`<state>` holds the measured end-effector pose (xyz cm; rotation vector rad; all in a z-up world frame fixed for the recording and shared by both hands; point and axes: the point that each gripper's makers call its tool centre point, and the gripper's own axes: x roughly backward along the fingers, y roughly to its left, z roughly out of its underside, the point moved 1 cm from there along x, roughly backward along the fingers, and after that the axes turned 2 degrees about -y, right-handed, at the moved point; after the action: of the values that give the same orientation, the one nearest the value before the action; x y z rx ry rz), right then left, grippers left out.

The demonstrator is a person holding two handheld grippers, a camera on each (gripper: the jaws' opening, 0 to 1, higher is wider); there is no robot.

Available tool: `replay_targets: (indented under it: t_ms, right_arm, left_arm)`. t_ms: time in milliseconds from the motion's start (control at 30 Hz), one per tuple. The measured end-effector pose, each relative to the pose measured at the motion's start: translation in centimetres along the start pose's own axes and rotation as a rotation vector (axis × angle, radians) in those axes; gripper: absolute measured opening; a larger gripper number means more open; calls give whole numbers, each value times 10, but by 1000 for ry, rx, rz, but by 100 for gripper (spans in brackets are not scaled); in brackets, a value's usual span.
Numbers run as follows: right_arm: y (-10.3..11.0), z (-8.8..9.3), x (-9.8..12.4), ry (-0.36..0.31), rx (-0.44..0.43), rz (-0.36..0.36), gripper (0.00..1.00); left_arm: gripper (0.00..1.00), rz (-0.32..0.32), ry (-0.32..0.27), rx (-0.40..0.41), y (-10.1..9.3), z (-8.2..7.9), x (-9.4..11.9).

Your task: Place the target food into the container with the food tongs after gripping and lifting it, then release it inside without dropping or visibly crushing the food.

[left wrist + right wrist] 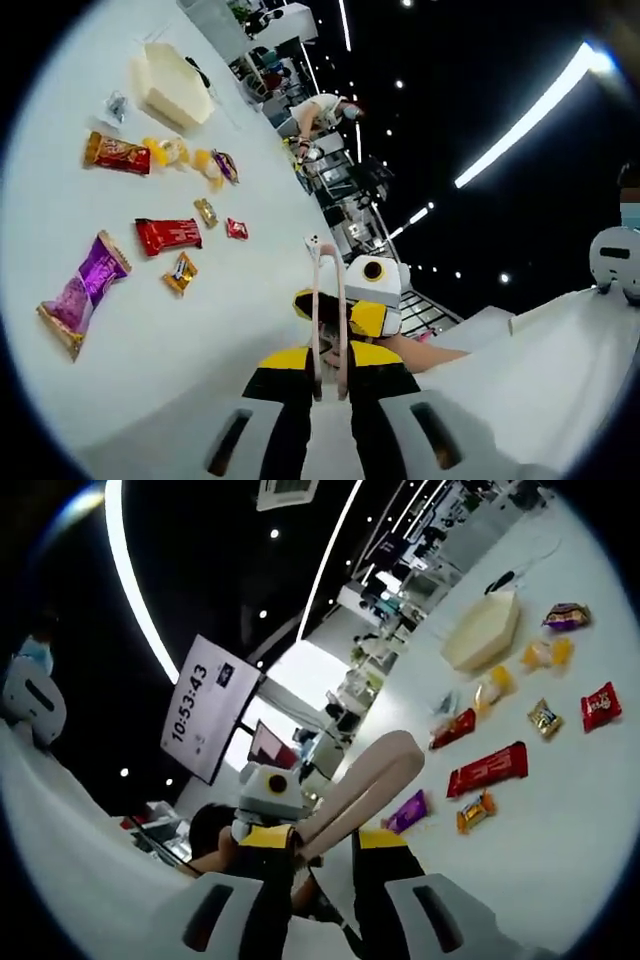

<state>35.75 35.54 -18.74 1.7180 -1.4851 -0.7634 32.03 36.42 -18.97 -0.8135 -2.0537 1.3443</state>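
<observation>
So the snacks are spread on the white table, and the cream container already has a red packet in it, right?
Not quite. In the left gripper view the cream container looks empty; the long red packet lies on the white table among the other snacks.

Smooth matt white surface [200, 330]. Glossy foil/plastic wrappers: long red bar pack [168, 235], purple crinkly snack bag [84, 290], small gold sweet [180, 272]. Cream plastic container [172, 84], semi-matt. Pale pink plastic tongs [362, 790], smooth w/ slight sheen.

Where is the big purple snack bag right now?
In the left gripper view, the purple snack bag lies on the white table at the picture's left, below the red bar and beside a small gold candy.
</observation>
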Motion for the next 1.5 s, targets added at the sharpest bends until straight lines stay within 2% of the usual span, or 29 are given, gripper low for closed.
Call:
replay_targets:
  t_ms: [67,100,267,333,433,467,533,633,733,800,867,900,1000,1167,1200,1233,1333,1400,1500]
  right_arm:
    - [3,3,0,17,-24,-16,22]
    - [3,4,0,26,-18,-18,22]
    - [4,6,0,35,-34,-26,21]
    - [4,3,0,22,-28,-28,21]
    - [3,-7,0,-25,-26,-26,21]
    - [3,-9,0,-33,-24,-26,21]
    - [3,-14,0,-52,-16,-22,21]
    - [3,-19,-1,-70,23,-17,21]
    - [6,-24,-3,-89,82,-16,20]
    - [5,-26,-4,-97,84,-11,20]
    - [4,-29,-4,-112,76,-9,19]
    - [3,-30,-4,-119,65,-9,19]
    - [3,-30,-3,-123,41,-20,17]
    - [6,-28,-3,-108,16,-41,16]
    - [8,-26,-3,-96,14,-51,15]
    - [11,-23,-2,-75,19,-71,14]
    - [14,-15,-1,-22,-3,-102,14]
    - [16,-13,-1,-8,-7,-108,14]
    - [16,-12,-2,8,4,-112,14]
  left_arm:
    - [12,26,56,57,-4,9,0]
    - [12,23,81,53,-3,13,-1]
    - [17,30,77,93,5,15,-2]
    - [20,29,51,96,6,11,-2]
    - [24,31,-47,62,8,-5,-3]
    - [25,29,-64,56,8,-7,-3]
    - [27,-9,-76,58,13,-9,-4]
    - [30,-19,-93,30,11,-14,-5]
    - [33,-46,-137,0,14,-21,-7]
    - [33,-43,-151,-9,13,-23,-7]
    - [27,-20,-164,-19,10,-25,-6]
    - [23,-8,-180,-52,7,-27,-5]
    - [12,45,-154,-45,-1,-24,-4]
    - [8,53,-135,-97,-6,-21,-4]
    - [6,61,-117,-104,-8,-19,-3]
    - [5,70,-86,-158,-9,-15,-1]
    - [4,68,-16,-204,-12,-9,3]
    - [4,63,14,-235,-13,-10,4]
    - [4,63,40,-241,-13,-10,5]
